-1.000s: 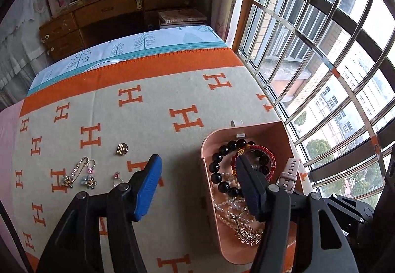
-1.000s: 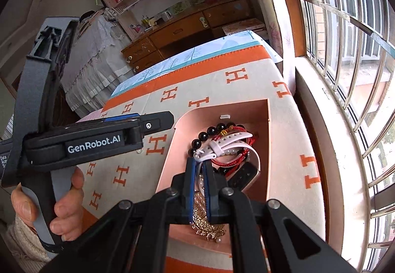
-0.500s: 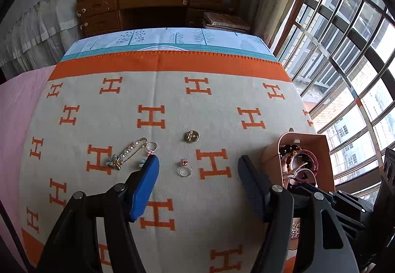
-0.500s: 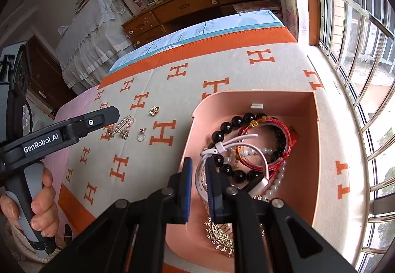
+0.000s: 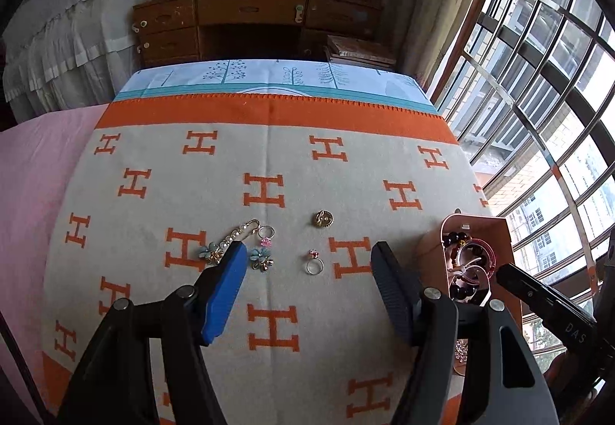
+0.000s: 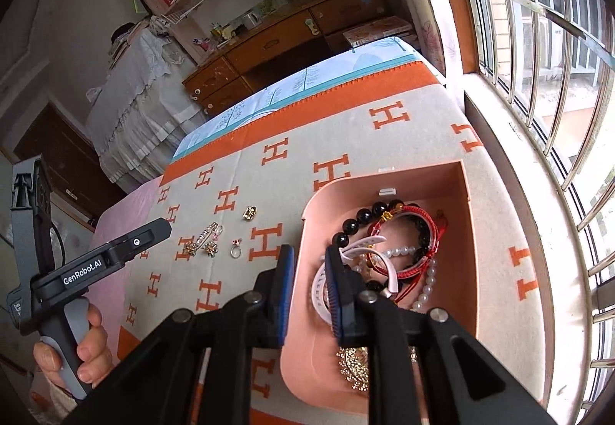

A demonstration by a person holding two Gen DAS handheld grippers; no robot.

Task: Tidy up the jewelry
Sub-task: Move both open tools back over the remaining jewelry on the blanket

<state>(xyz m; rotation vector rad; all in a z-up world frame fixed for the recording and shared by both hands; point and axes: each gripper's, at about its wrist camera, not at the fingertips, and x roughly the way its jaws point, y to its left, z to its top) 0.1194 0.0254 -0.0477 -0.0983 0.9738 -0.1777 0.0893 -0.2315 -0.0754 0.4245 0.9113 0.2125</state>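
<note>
**A:** Where is the jewelry lying?

**B:** Several loose pieces are lying on the beige blanket [image 5: 346,117] with orange H marks, toward its near edge. A silver ring [image 5: 314,265] with a pink stone is sitting in the middle. A round gold brooch [image 5: 322,219] is resting just beyond it. To the left, a pearl pin [image 5: 234,237], a second ring [image 5: 266,235] and a small blue flower charm [image 5: 260,258] are clustering close together.

**A:** And the box?

**B:** A pink jewelry box [image 6: 471,233] is standing open near the blanket's right edge, by the barred window [image 6: 538,40]. A black bead bracelet [image 6: 348,231], a red bracelet [image 6: 428,236], a pearl strand [image 6: 423,283] and a white strap [image 6: 361,246] are piling up inside it.

**A:** What are the grippers doing?

**B:** The left gripper [image 5: 305,267] is hovering over the loose pieces with its fingers spread wide, pinching nothing; its blue pad is covering part of the pearl pin. The right gripper [image 6: 309,265] is hanging over the box's left wall, fingers parted by a narrow gap, gripping nothing. A wooden dresser [image 5: 250,25] is standing beyond the blanket's far edge.
</note>
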